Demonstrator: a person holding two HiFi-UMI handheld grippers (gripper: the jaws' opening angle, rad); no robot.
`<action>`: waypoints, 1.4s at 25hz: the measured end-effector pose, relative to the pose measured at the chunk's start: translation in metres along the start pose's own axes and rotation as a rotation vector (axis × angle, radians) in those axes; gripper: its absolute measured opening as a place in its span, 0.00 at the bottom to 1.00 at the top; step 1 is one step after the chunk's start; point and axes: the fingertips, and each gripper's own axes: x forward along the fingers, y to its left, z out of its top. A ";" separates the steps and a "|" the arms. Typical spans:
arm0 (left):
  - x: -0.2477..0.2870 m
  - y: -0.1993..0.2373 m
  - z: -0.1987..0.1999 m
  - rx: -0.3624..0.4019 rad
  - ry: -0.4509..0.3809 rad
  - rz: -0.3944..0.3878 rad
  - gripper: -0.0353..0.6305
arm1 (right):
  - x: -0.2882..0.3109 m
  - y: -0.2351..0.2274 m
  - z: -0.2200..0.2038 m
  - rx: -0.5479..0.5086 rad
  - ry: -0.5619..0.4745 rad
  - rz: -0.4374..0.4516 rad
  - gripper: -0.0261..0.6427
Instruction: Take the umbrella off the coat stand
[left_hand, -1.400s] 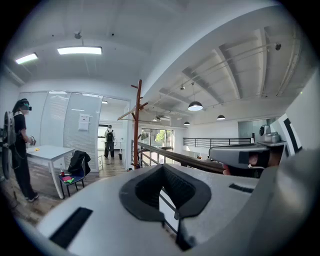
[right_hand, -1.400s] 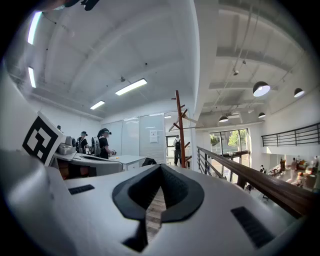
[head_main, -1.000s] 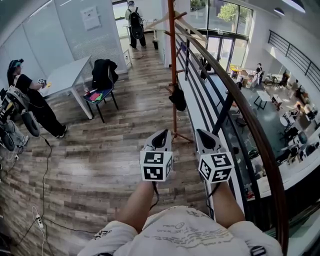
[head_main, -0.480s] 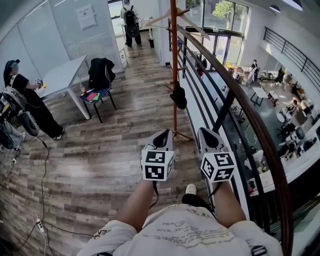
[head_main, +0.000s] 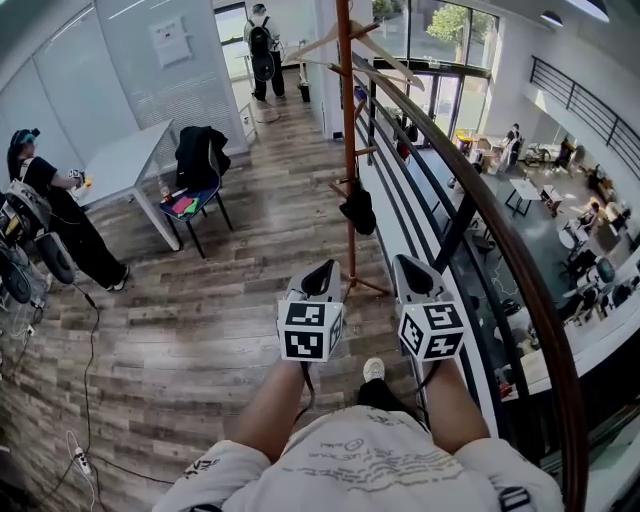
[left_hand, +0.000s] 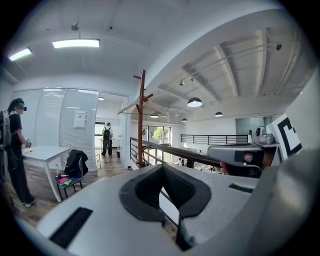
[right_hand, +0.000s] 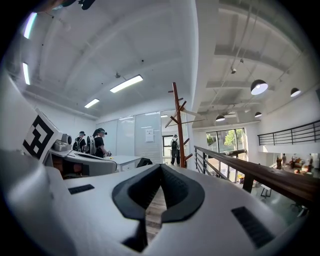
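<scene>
Head view looks steeply down on both grippers, held side by side ahead of the person's chest. The left gripper (head_main: 321, 268) and the right gripper (head_main: 404, 262) both point towards the coat stand (head_main: 346, 120), which rises from the wood floor (head_main: 200, 320) just beside the railing (head_main: 500, 260). The umbrella (head_main: 357, 210), dark and folded, hangs low on the stand from a peg, close against the pole on its railing side. It is clear of the floor and well apart from both grippers.

Left gripper view shows that gripper's jaws closed, their tips meeting, with nothing between them; the stand's pole stands ahead beyond the tips. Right gripper view shows the same: jaws closed tip to tip and empty, with the stand ahead and the railing running along the right. Neither view shows the umbrella clearly enough to make it out.

Left of the stand in the head view are a white table (head_main: 125, 155) and a chair (head_main: 195, 205) with a dark jacket (head_main: 203, 150) draped over it. One person (head_main: 55, 215) stands by the table's near end, and another with a backpack (head_main: 262, 50) stands far down the room
</scene>
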 end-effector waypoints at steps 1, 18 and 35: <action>0.009 0.002 0.002 0.002 -0.002 0.000 0.06 | 0.008 -0.006 0.000 0.003 -0.004 0.000 0.04; 0.181 0.043 0.050 -0.018 -0.005 0.029 0.06 | 0.167 -0.109 0.006 0.033 0.019 0.069 0.04; 0.304 0.076 0.060 -0.059 0.059 0.124 0.06 | 0.286 -0.172 -0.015 0.036 0.108 0.215 0.04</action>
